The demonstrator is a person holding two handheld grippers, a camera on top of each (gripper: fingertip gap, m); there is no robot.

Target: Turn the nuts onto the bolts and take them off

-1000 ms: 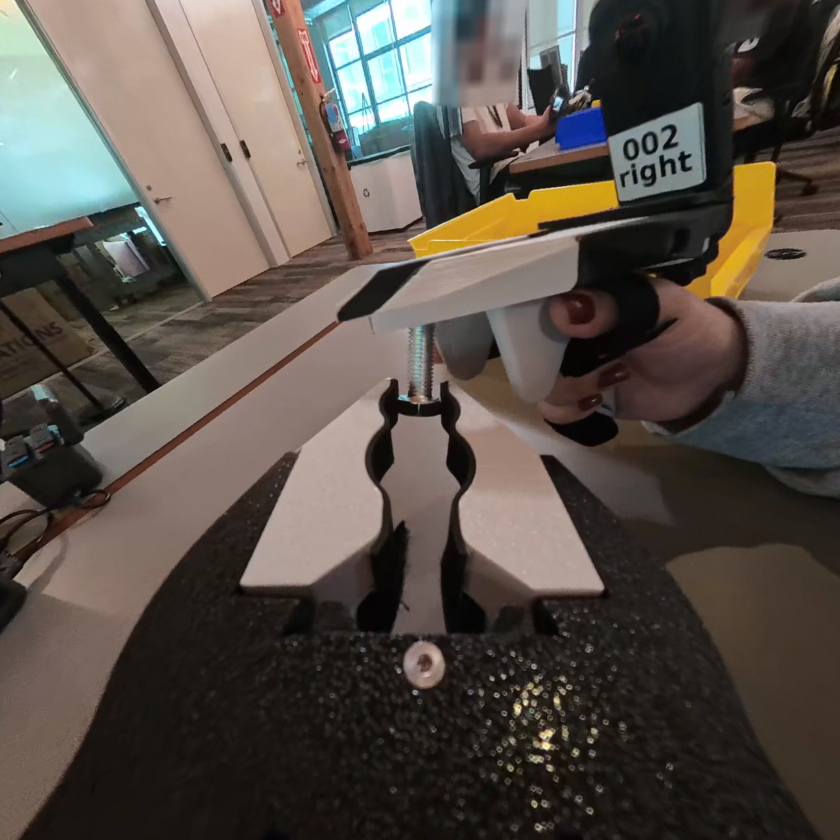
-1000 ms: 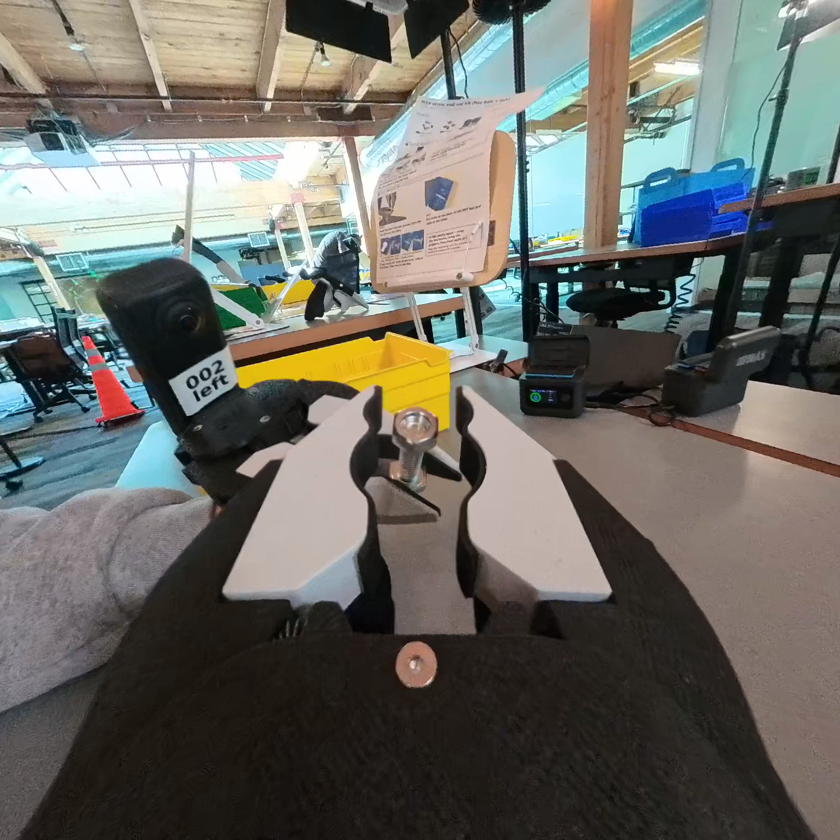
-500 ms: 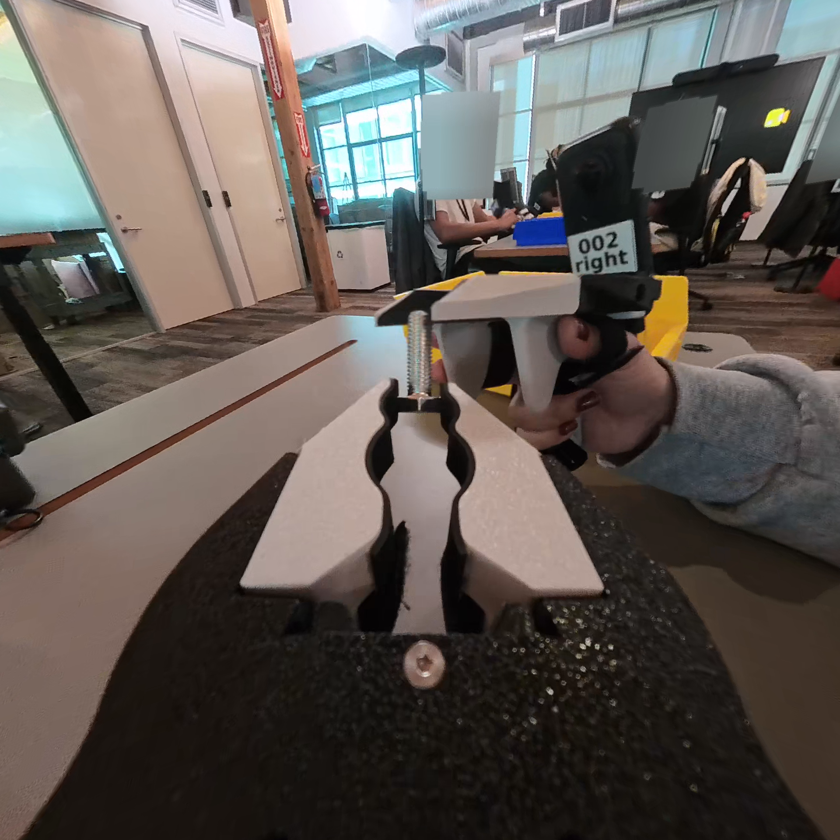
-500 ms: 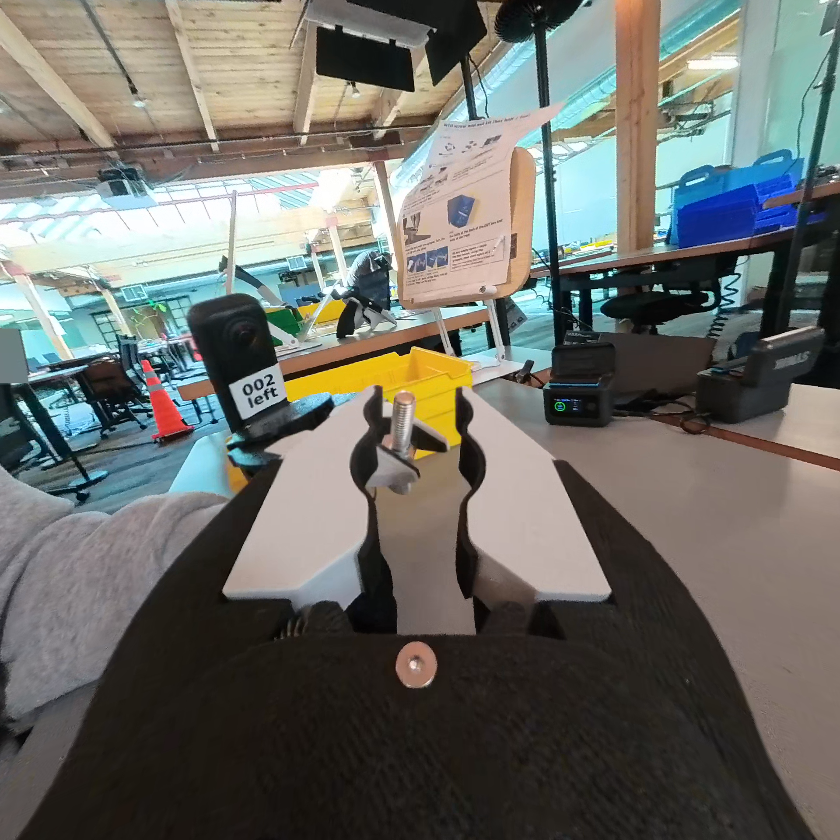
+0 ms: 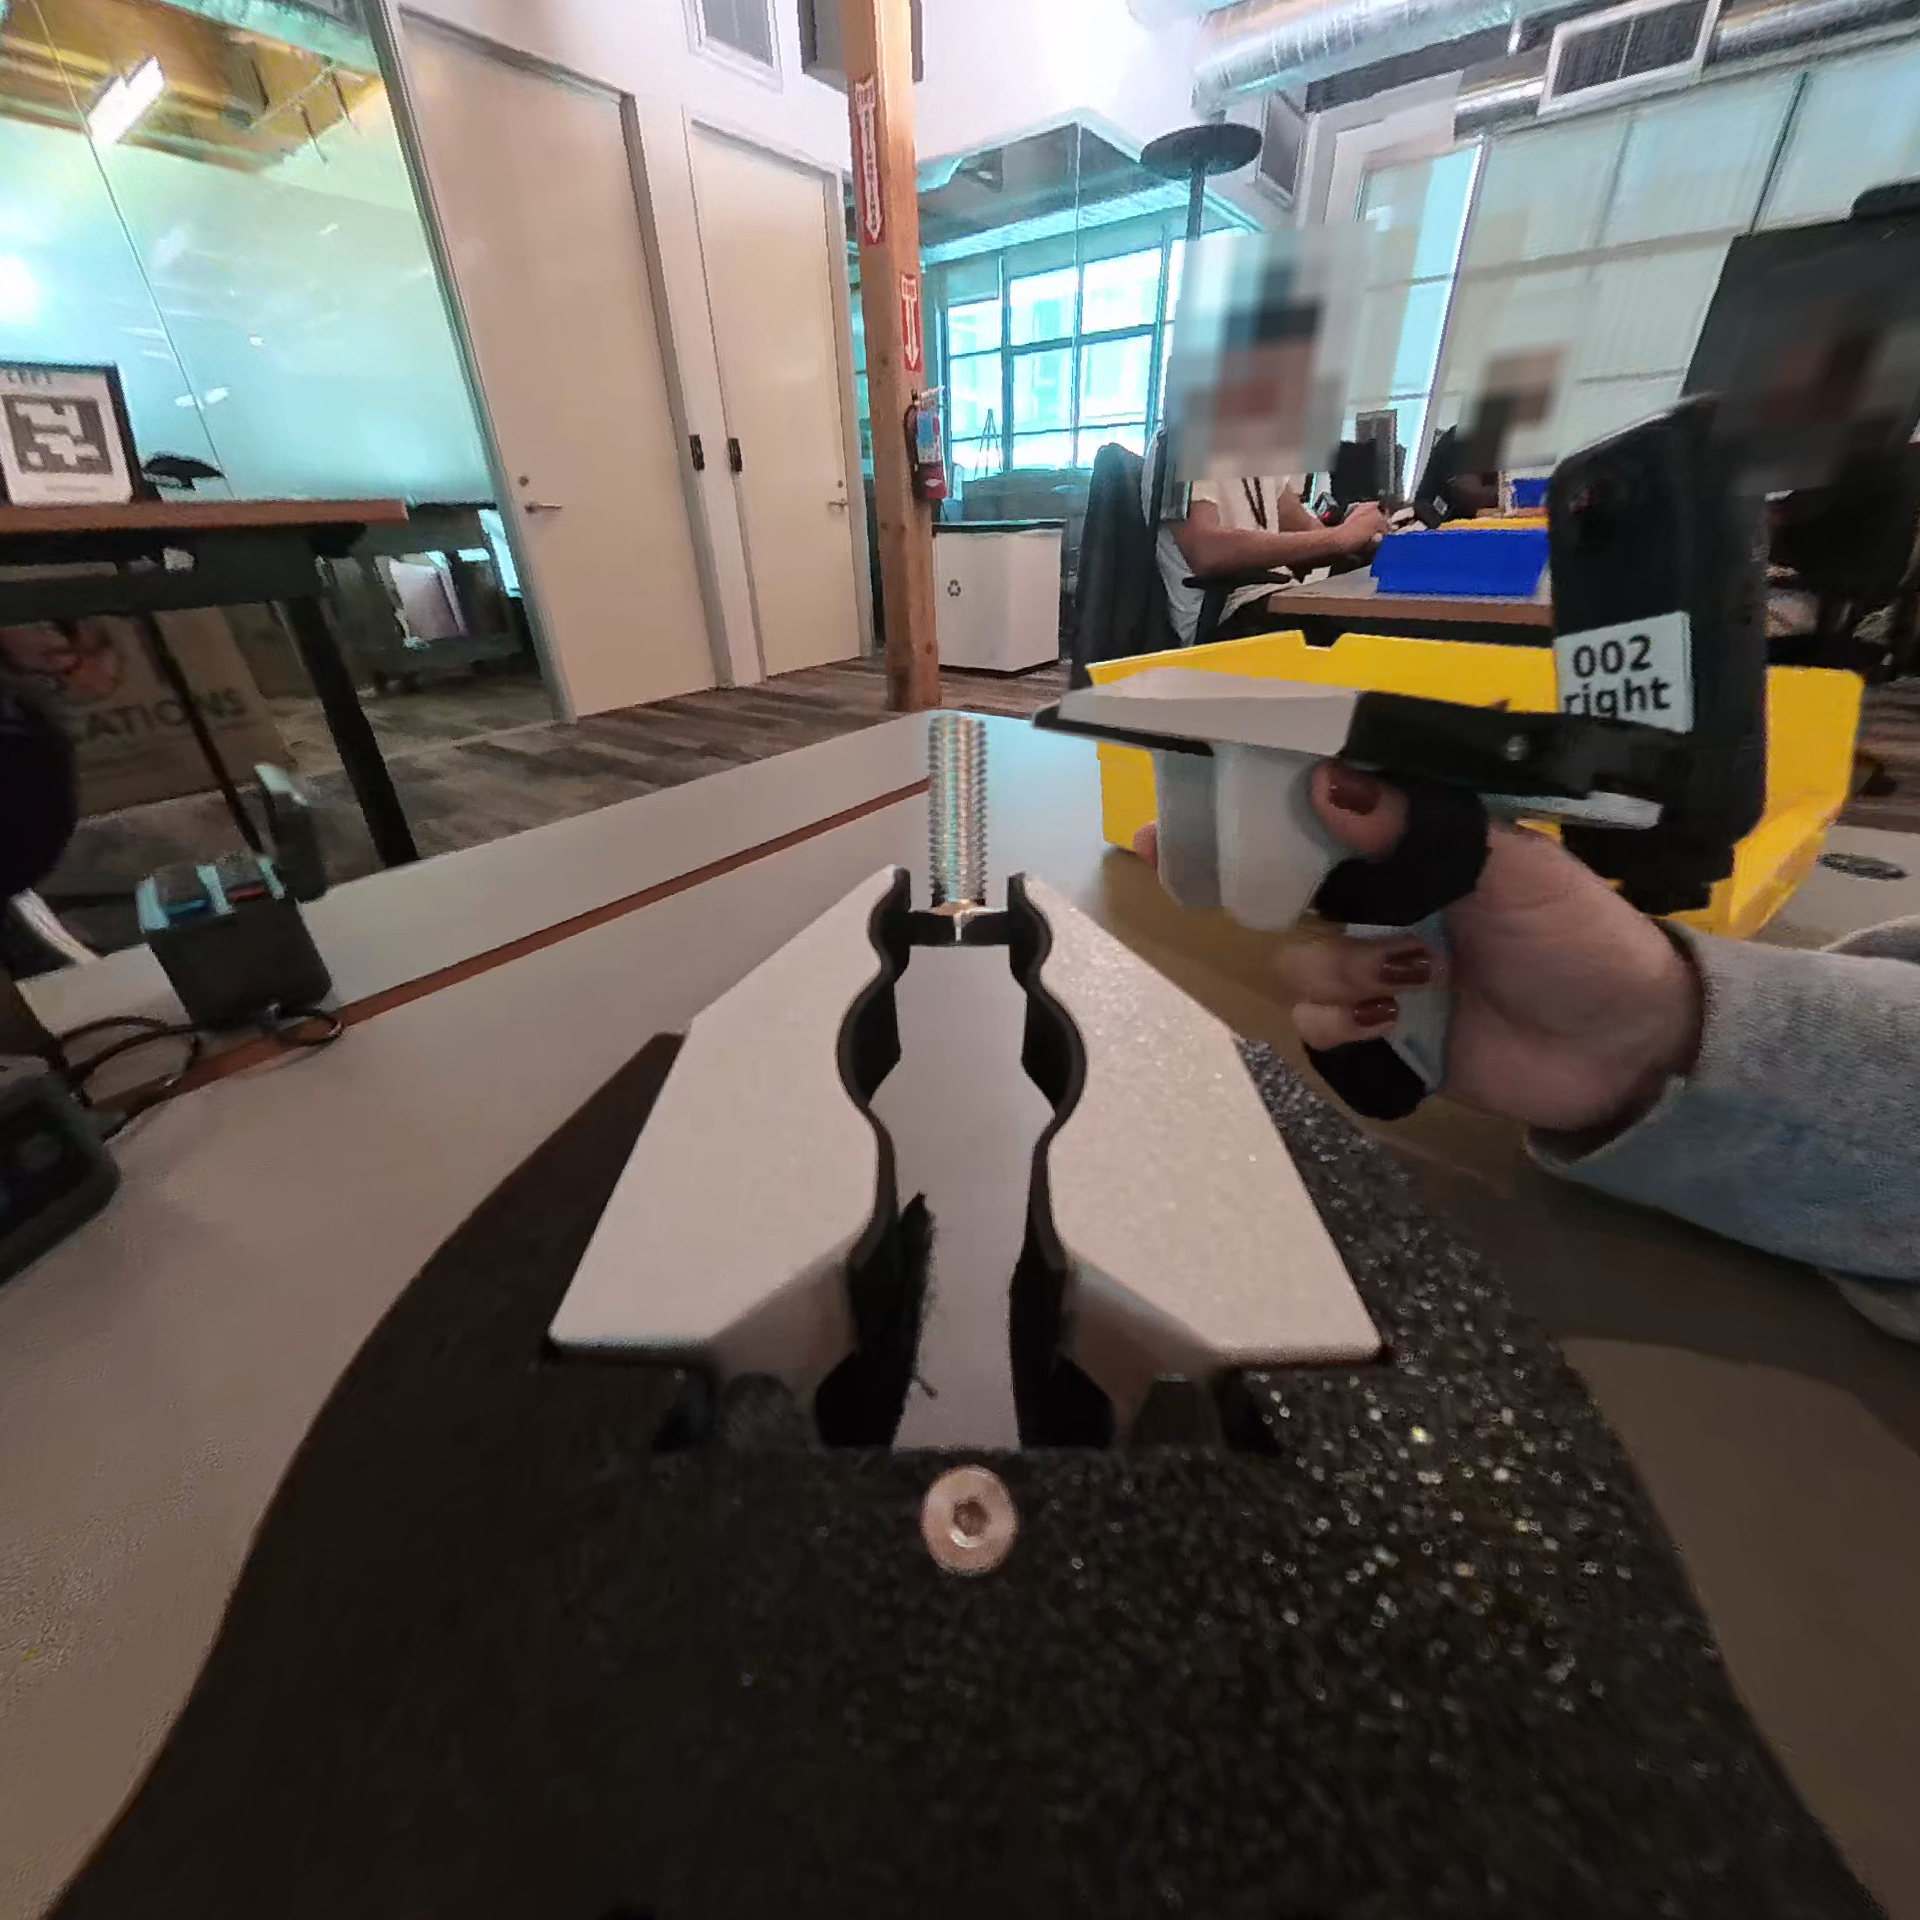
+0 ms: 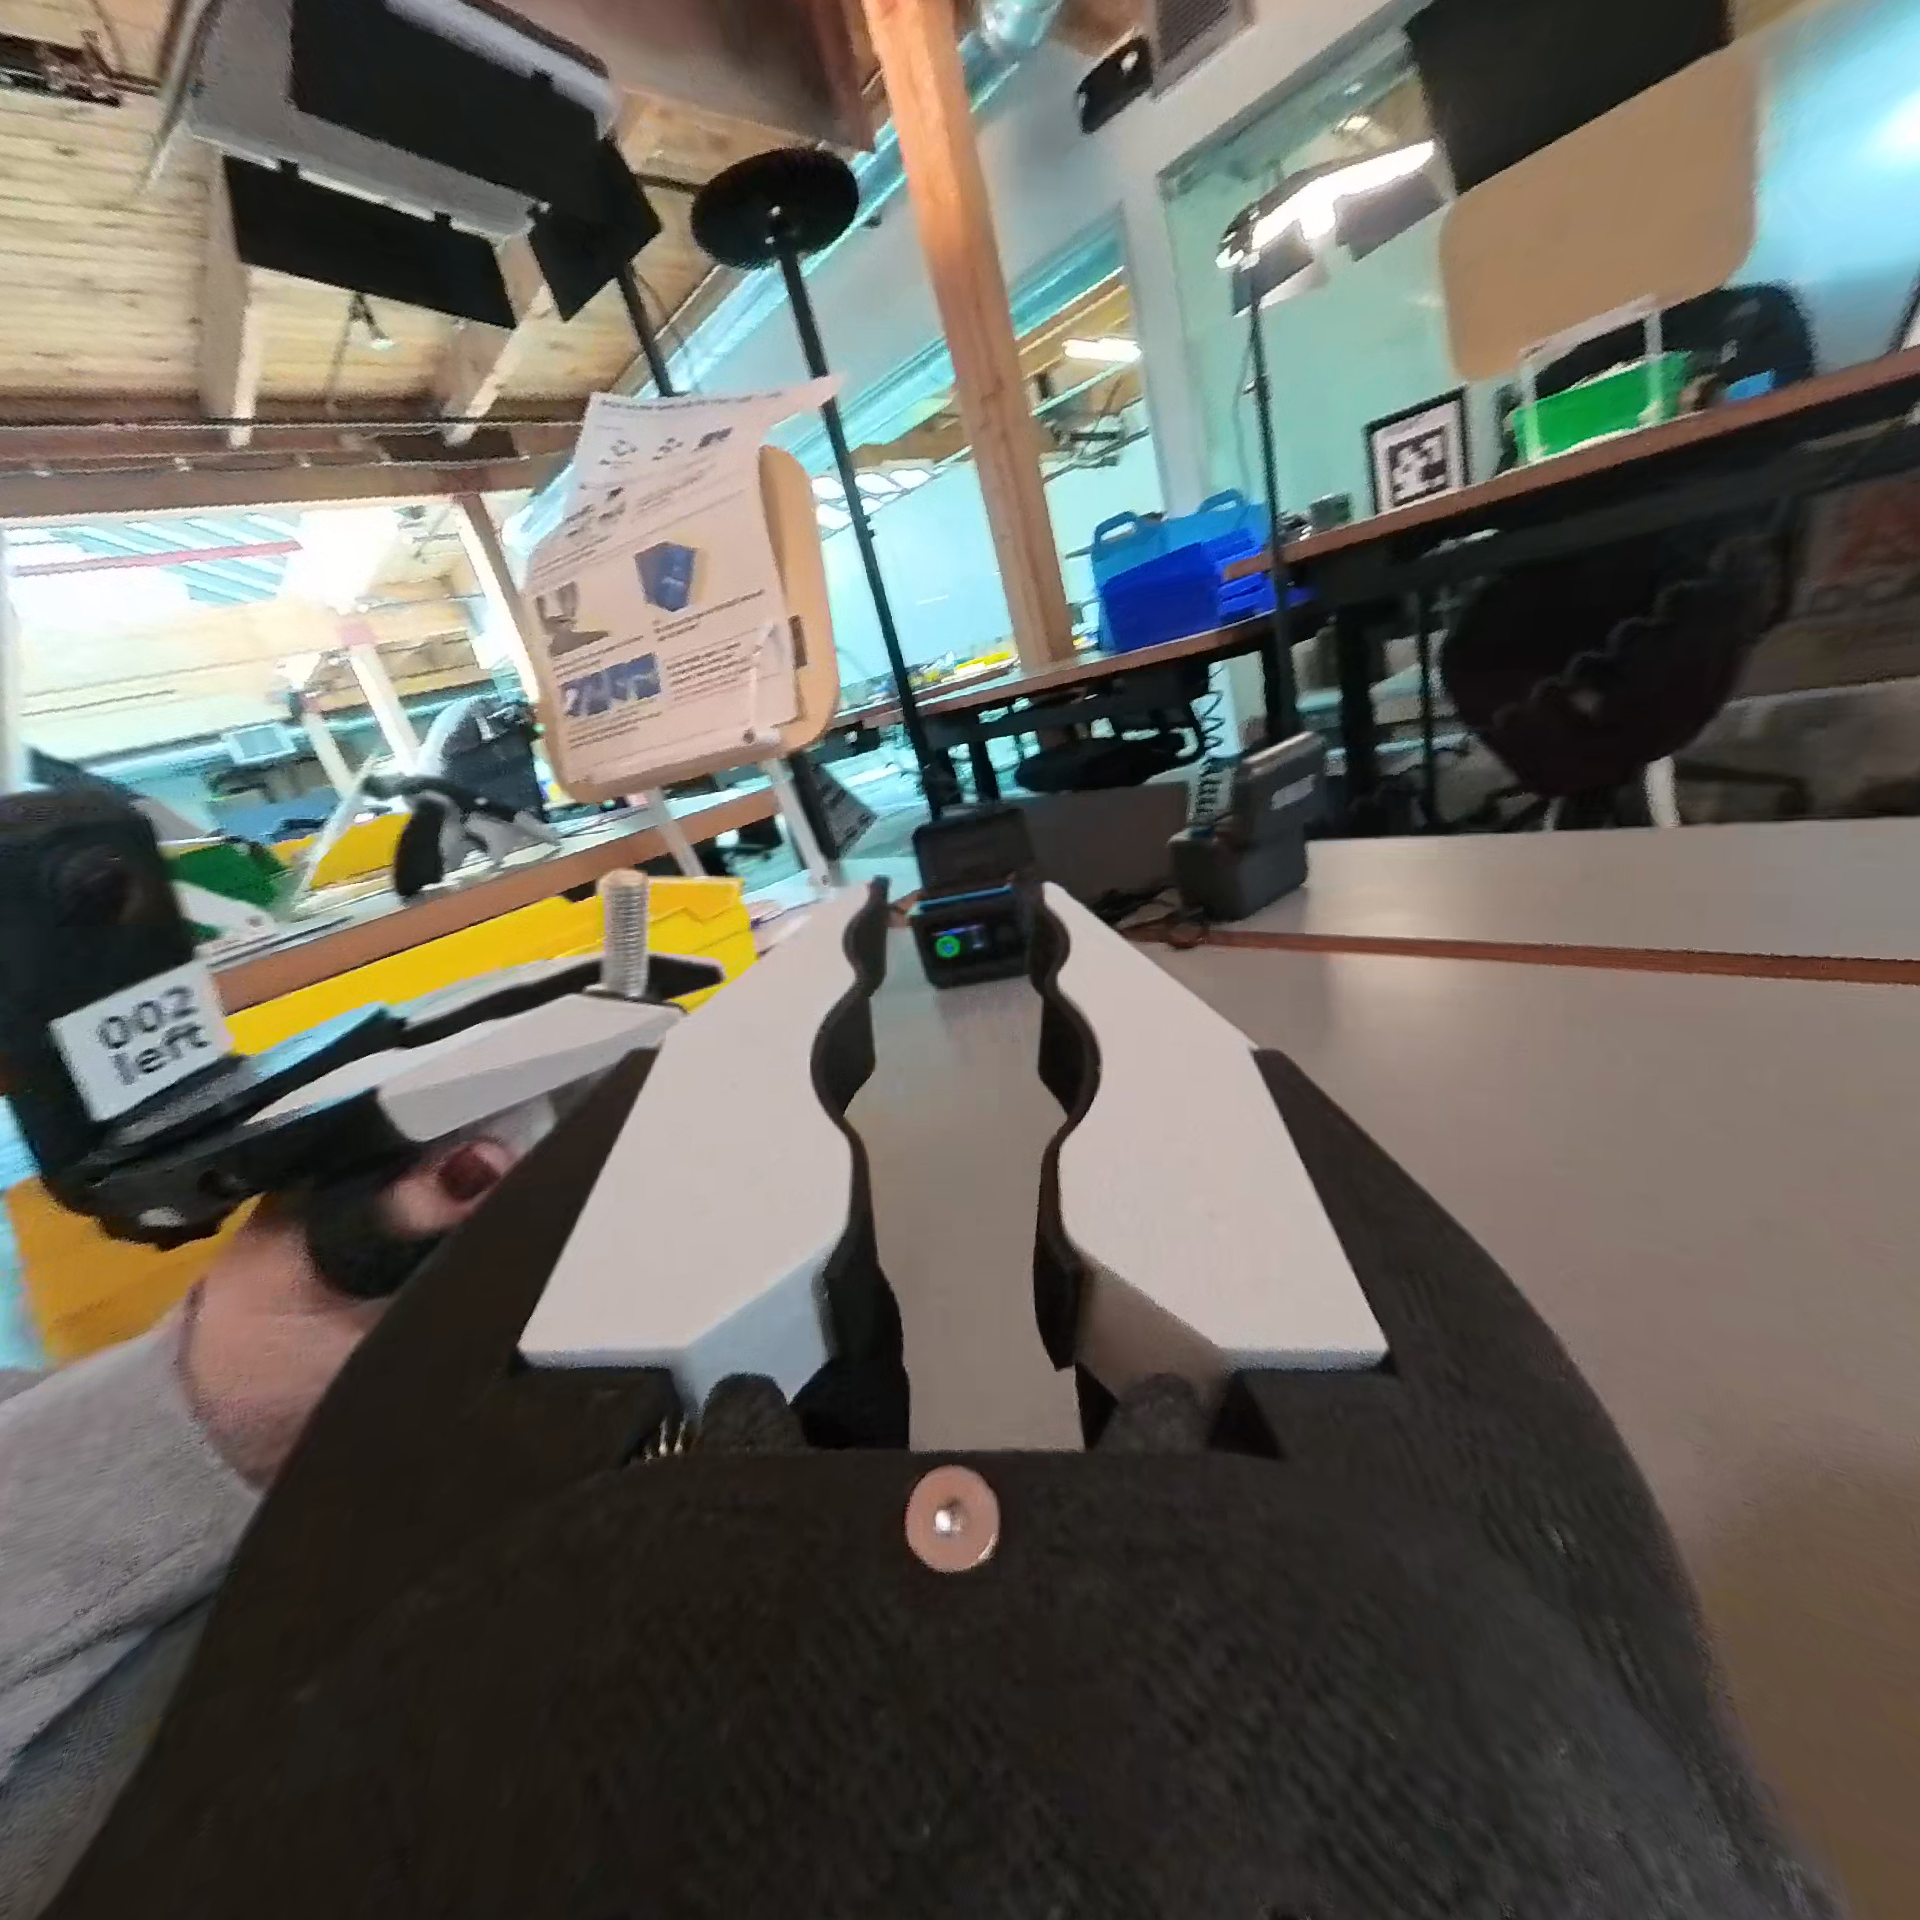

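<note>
My left gripper (image 5: 958,920) is shut on the head of a silver bolt (image 5: 956,810), whose threaded shaft stands upright above the fingertips. The shaft is bare, and no nut shows in either view. My right gripper (image 6: 958,914) has its jaws apart with nothing between them. In the left wrist view it (image 5: 1049,712) hovers level, just right of the bolt's top and apart from it. In the right wrist view the left gripper (image 6: 665,982) and the bolt (image 6: 623,935) are to the left.
A yellow bin (image 5: 1808,748) stands on the grey table (image 5: 520,1039) behind the right gripper. A small black device with a lit screen (image 6: 966,935) and a black charger (image 6: 1236,852) sit ahead of it. Another black box (image 5: 234,945) with cables is at the left edge. Tip to tip, the grippers are about 8 cm apart.
My right gripper was over the bolt's top a second ago. It has since moved off to the right and is clear of it. The left gripper still holds the bolt upright.
</note>
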